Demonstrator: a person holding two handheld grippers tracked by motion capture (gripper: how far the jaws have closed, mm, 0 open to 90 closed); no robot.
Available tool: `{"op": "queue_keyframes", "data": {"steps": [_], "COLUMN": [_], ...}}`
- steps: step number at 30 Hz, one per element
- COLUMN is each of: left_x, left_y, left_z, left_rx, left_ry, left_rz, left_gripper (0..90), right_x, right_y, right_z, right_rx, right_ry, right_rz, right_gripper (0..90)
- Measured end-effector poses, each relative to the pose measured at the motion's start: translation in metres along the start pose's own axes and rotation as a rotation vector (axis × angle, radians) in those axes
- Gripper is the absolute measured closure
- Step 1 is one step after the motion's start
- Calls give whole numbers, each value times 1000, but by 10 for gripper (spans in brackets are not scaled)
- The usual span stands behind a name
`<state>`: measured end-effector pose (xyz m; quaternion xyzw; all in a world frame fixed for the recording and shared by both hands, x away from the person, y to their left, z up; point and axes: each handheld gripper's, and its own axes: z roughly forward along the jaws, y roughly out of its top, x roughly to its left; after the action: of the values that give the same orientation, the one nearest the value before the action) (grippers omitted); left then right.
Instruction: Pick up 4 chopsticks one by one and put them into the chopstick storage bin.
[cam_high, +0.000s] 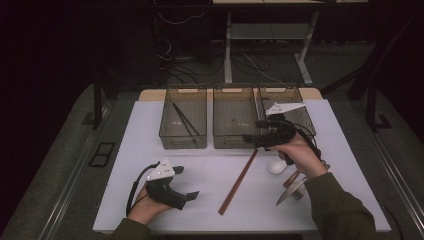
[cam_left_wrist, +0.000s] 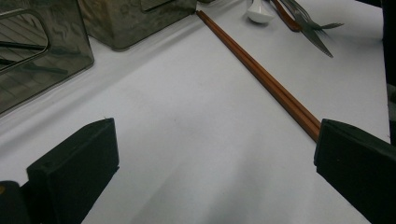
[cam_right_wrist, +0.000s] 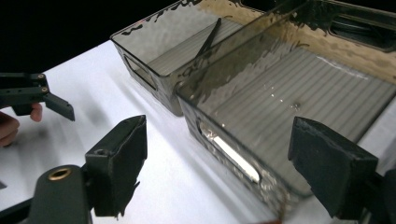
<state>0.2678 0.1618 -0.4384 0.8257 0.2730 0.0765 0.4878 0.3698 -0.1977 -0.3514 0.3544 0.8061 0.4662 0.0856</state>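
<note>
Right gripper (cam_high: 250, 138) hangs at the near edge of the middle smoked-plastic bin (cam_high: 235, 117), jaws spread, nothing between them. Pair of long reddish-brown wooden chopsticks (cam_high: 239, 181) lies diagonally on the white table (cam_high: 200, 165), just below it. Left gripper (cam_high: 186, 182) rests on the table, jaws spread wide, empty.

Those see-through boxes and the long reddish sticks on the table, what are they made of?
The boxes look like smoky, translucent plastic: you see through the walls, which are glossy with a rippled sheen, and the floors are ribbed. The reddish-brown chopsticks look like wood, perhaps lacquered: even warm colour, soft sheen, though coloured plastic can't be ruled out.
</note>
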Motion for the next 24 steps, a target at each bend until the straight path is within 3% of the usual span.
{"op": "queue_keyframes", "data": {"steps": [7,12,24], "left_x": [-1,-2,-3], "left_y": [0,0,2], "left_z": [1,2,0], "left_rx": [10,12,4], "left_ry": [3,2,19], "left_rz": [3,10,5], "left_gripper": [0,0,0], "right_x": [-6,-12,-20], "right_y": [-32,-50,-89], "right_z": [-16,-23,-53], "right_rx": [-18,3,-44], "right_ry": [-18,-43,-86], "right_rz": [17,25,34], "right_gripper": [187,175,175]}}
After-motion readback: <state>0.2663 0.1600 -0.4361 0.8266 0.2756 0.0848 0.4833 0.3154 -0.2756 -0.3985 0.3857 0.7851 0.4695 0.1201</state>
